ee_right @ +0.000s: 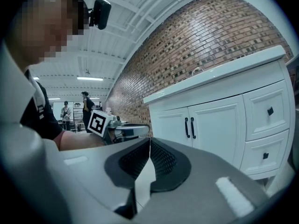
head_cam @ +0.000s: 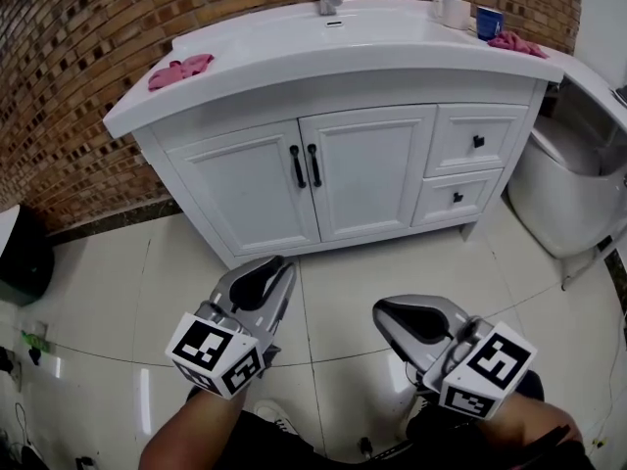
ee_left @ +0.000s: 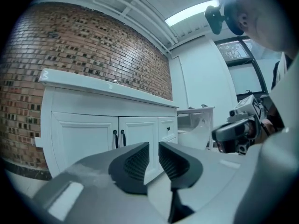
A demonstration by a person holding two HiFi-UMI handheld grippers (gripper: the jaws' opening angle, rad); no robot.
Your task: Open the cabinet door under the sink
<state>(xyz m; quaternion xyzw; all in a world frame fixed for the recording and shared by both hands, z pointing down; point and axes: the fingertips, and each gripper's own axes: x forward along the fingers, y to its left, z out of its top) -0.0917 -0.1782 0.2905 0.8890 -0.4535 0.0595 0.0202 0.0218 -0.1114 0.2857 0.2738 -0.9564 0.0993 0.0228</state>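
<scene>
We stand back from the cabinet (head_cam: 323, 179) under the sink (head_cam: 294, 47), which sits against the far brick wall. Both of its doors look closed. The two black handles (head_cam: 306, 165) hang side by side where the doors meet, near the middle of the cabinet front, with two small drawers (head_cam: 477, 141) to their right.

Our left gripper (head_cam: 282, 265) hovers over the floor tiles (head_cam: 392, 262), well apart from the doors. Its fingers (ee_left: 138, 158) are spread a little, with a narrow gap and nothing between them. Our right gripper (head_cam: 384, 309) hangs beside it, its fingers (ee_right: 161, 160) pressed together and empty.

As we judge it, the step in hand is the approach, and nothing has been gripped yet. To do it well:

- We should pick one handle and commit. The left gripper lines up more naturally with the left handle.
- The gap in the left fingers looks narrow for a bar handle, so we would widen it before reaching in.
- We should come in level and square to the door so that one finger passes on each side of the upright bar.
- The handles sit close together, so we must take care not to catch both.
- Once closed on the bar, we should pull along the door's arc, towards us and to the left, since the hinge is most likely on the outer edge.
- The right gripper should stay clear of the swing.
</scene>
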